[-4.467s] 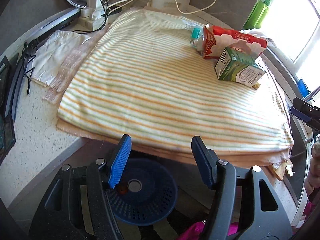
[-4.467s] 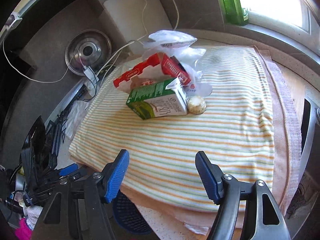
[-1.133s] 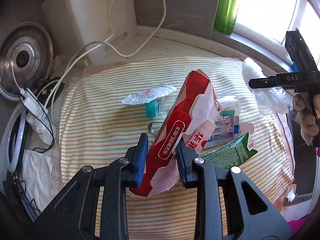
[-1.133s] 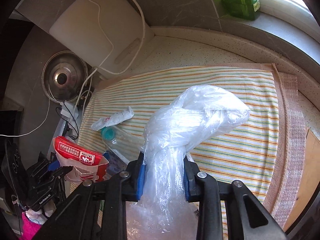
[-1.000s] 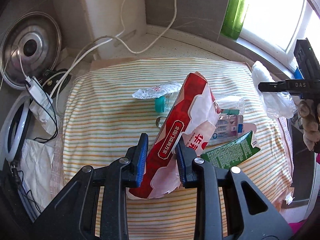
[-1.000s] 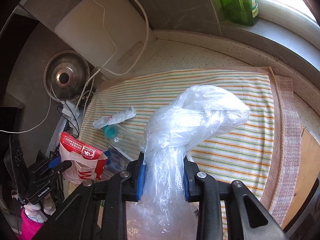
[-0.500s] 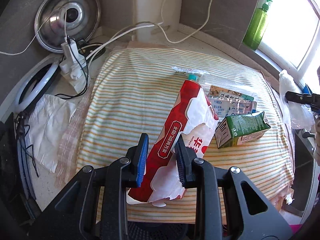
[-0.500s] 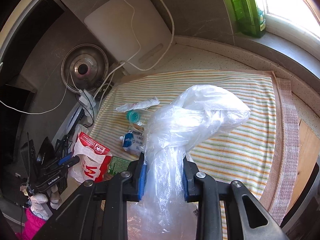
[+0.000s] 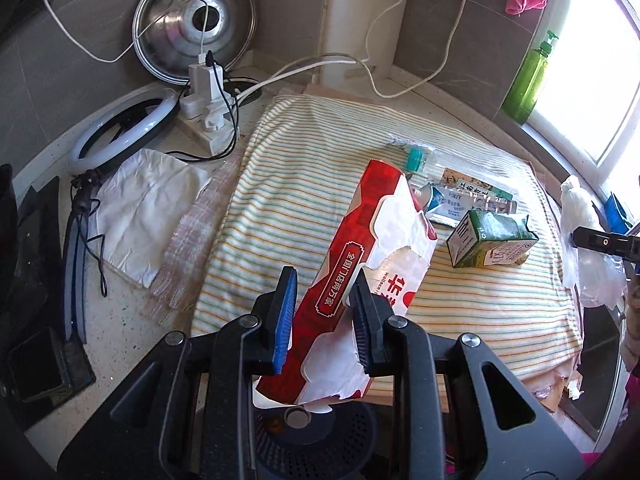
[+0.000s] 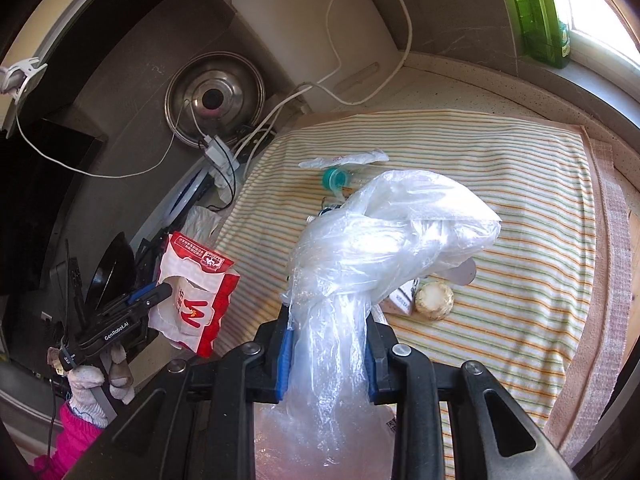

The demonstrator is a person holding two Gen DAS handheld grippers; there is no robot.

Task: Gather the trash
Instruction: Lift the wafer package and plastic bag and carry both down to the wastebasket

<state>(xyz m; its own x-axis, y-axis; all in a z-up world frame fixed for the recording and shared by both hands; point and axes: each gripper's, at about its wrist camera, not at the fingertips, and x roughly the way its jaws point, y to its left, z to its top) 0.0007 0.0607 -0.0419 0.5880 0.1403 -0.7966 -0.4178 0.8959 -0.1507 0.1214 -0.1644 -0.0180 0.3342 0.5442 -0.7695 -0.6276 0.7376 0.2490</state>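
Striped cloth covers speckled counter (pot lid behind), window right

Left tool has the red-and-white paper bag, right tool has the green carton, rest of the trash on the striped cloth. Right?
Not quite. The right tool holds a clear plastic bag, as the right wrist view shows. The green carton lies on the striped cloth. The left tool does hold the red-and-white paper bag.
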